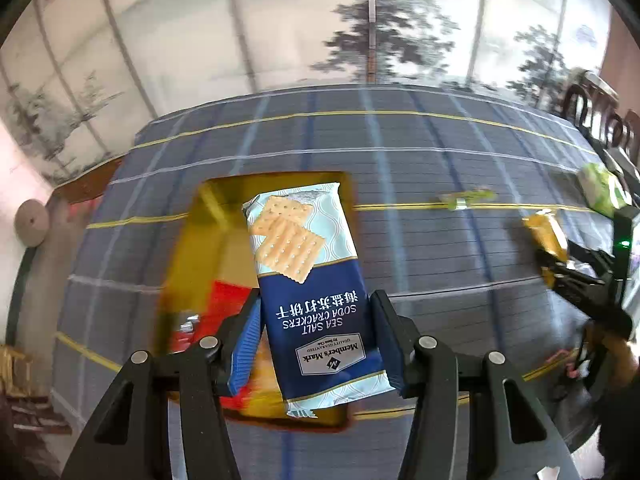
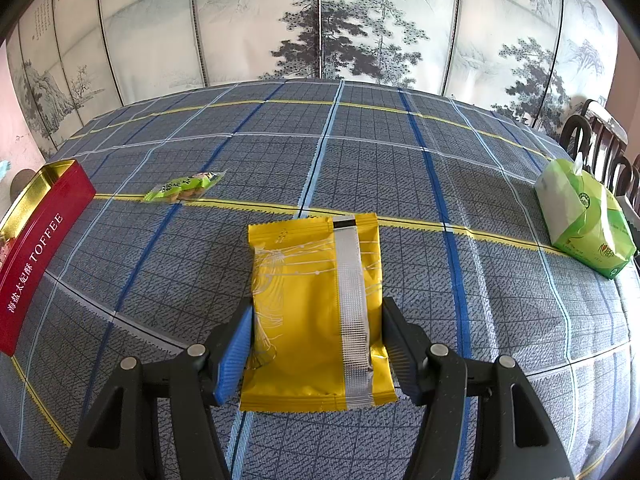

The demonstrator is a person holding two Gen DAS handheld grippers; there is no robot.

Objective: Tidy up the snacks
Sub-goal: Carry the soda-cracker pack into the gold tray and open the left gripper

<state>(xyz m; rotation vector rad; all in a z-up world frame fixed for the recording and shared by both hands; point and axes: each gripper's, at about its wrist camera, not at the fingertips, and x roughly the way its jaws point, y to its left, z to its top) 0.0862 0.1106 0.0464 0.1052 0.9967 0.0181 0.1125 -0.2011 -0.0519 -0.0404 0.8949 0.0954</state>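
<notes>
Red toffee tin [image 2: 38, 248] holding blurred snacks, left fingers [image 1: 248, 344] clamping cracker pack [image 1: 310, 292], right fingers [image 2: 236, 356] gripping yellow packet [image 2: 316, 312].

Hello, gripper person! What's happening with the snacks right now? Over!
Left gripper holding crackers above the open tin. Right gripper holding yellow packet. Green snack on the cloth. Nothing in the way. Over.

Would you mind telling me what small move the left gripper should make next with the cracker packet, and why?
Probably lower the left gripper and release. It grips the blue Sea Salt Soda Crackers packet directly above the open gold-lined red toffee tin, which already holds other snacks, so setting it inside looks like the natural next step.
</notes>
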